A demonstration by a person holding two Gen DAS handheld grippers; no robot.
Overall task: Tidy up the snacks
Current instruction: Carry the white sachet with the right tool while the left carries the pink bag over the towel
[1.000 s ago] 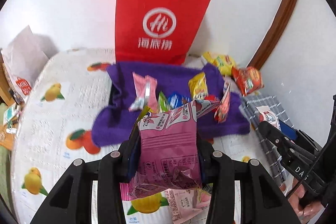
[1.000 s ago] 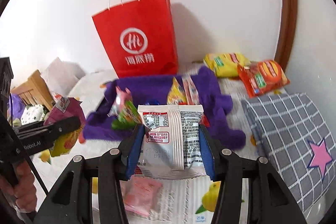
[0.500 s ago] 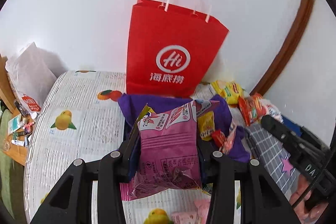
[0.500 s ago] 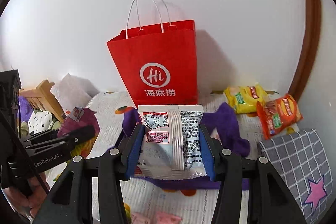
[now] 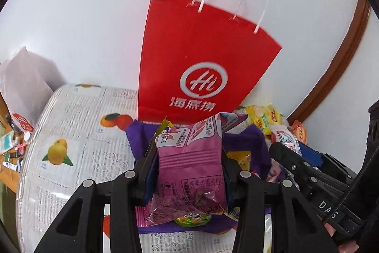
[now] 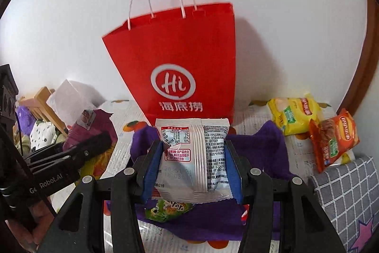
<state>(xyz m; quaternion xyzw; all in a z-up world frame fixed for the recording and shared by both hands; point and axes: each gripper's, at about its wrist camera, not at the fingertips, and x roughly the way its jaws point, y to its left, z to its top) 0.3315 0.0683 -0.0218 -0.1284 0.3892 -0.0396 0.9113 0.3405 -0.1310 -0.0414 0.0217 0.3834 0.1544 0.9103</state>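
Observation:
My left gripper [image 5: 188, 158] is shut on a pink snack packet [image 5: 191, 165], held above a purple cloth [image 5: 246, 141]. My right gripper [image 6: 193, 155] is shut on a white snack packet [image 6: 196, 155] over the same purple cloth [image 6: 260, 146]. A red paper bag [image 5: 201, 68] with white handles stands upright against the wall just behind the cloth; in the right wrist view the red paper bag [image 6: 180, 63] fills the centre. A green snack [image 6: 165, 208] lies on the cloth under the white packet. Each gripper shows at the edge of the other's view.
Yellow [image 6: 293, 115] and orange [image 6: 331, 139] chip bags lie at the right by the wall. A grey checked cushion [image 6: 350, 186] sits at the lower right. The fruit-print table cover [image 5: 71, 134] extends left, with a white plastic bag [image 5: 26, 87] and clutter beyond its edge.
Both grippers, still holding their packets, have moved toward the red bag and a little upward; the bag looms larger and the cloth with its snacks has slid down behind the packets.

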